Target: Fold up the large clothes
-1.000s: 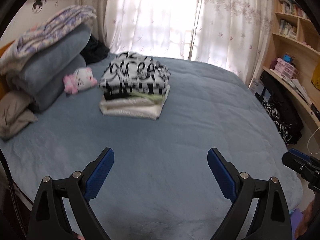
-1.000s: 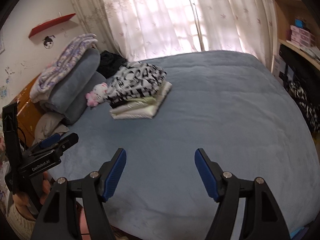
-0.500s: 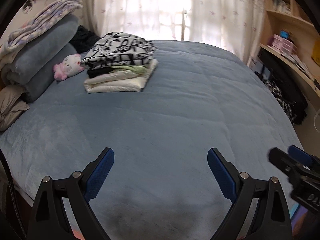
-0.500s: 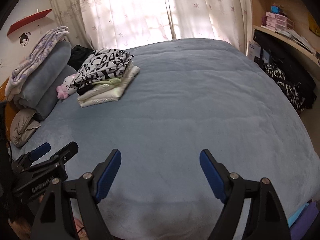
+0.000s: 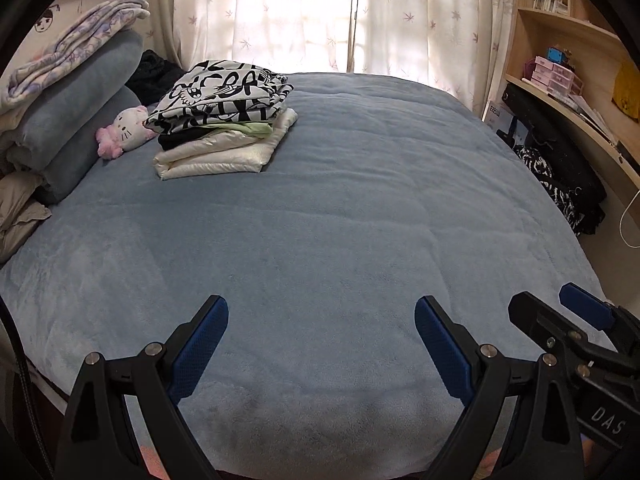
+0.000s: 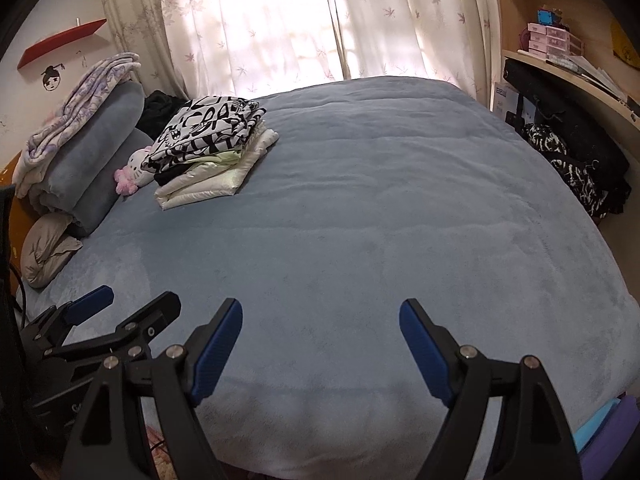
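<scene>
The left hand-held gripper (image 5: 321, 340) and the right hand-held gripper (image 6: 321, 344) are held wide apart, nothing between the jaws, above the near edge of the blue bed (image 5: 340, 220). A stack of folded clothes (image 5: 224, 120) is seen far left, its long axis running toward the curtains (image 5: 304, 12), beside a plush toy (image 5: 122, 130).

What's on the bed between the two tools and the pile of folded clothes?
Nothing. Both wrist views show only bare blue blanket between the left tool, the right tool and the folded pile.
</scene>
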Tool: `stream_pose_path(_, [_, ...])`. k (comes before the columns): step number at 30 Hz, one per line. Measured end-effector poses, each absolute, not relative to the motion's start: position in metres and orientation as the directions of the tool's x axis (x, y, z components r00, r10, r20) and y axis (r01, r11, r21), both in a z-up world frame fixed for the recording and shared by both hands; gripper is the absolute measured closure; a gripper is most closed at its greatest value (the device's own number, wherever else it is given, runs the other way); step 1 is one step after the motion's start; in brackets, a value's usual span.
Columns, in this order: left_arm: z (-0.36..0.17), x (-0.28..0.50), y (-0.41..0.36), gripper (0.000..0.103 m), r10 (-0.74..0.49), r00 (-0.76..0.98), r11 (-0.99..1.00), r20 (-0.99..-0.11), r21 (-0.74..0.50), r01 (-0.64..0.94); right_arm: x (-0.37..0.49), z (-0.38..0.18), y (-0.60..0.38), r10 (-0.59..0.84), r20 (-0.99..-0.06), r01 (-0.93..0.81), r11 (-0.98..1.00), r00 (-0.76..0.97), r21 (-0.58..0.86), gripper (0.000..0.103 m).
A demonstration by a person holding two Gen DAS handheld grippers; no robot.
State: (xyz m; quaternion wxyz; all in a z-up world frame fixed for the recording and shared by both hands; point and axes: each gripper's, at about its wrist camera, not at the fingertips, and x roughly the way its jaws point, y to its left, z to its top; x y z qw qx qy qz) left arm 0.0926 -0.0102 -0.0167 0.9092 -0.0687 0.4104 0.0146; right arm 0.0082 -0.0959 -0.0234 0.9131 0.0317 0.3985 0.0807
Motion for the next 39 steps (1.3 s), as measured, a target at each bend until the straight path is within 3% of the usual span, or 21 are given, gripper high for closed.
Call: stream_pose_path(39, [-0.023,0.081,0.002,0.010,0.018,0.644,0.989,-0.765,-0.083,-0.126,0.000,-0.030,-0.085,0.163,-0.724,-0.122,0.986,0.670,0.109,0.022])
